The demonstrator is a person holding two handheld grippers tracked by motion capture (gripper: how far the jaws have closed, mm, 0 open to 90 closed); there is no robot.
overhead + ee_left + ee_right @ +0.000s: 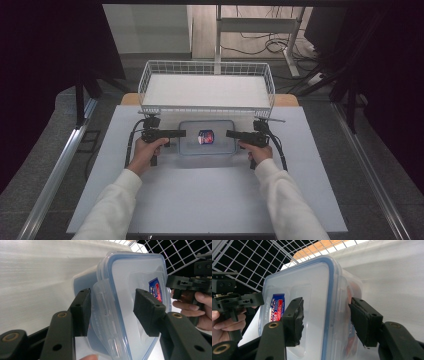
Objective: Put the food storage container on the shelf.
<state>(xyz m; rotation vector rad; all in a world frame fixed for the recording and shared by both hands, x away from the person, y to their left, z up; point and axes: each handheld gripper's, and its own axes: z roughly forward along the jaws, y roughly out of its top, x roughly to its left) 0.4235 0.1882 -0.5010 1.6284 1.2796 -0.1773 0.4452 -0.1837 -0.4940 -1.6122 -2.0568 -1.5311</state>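
A clear plastic box (220,145) with a blue-sealed lid and a red-and-blue label (205,136) sits on the white table (210,200), just in front of the wire basket. My left gripper (183,133) reaches in from the box's left side. Its jaws (112,310) stand open around the lid's side latch flap (102,315), one pad under the flap and one over the lid. My right gripper (228,133) comes from the right, and its jaws (325,315) are open astride the box's right lid edge (330,290).
A white wire basket (145,85) stands right behind the box at the table's far edge. Bare white tabletop spreads toward the near edge between the person's white-sleeved forearms. A desk frame (260,25) and cables lie beyond the table.
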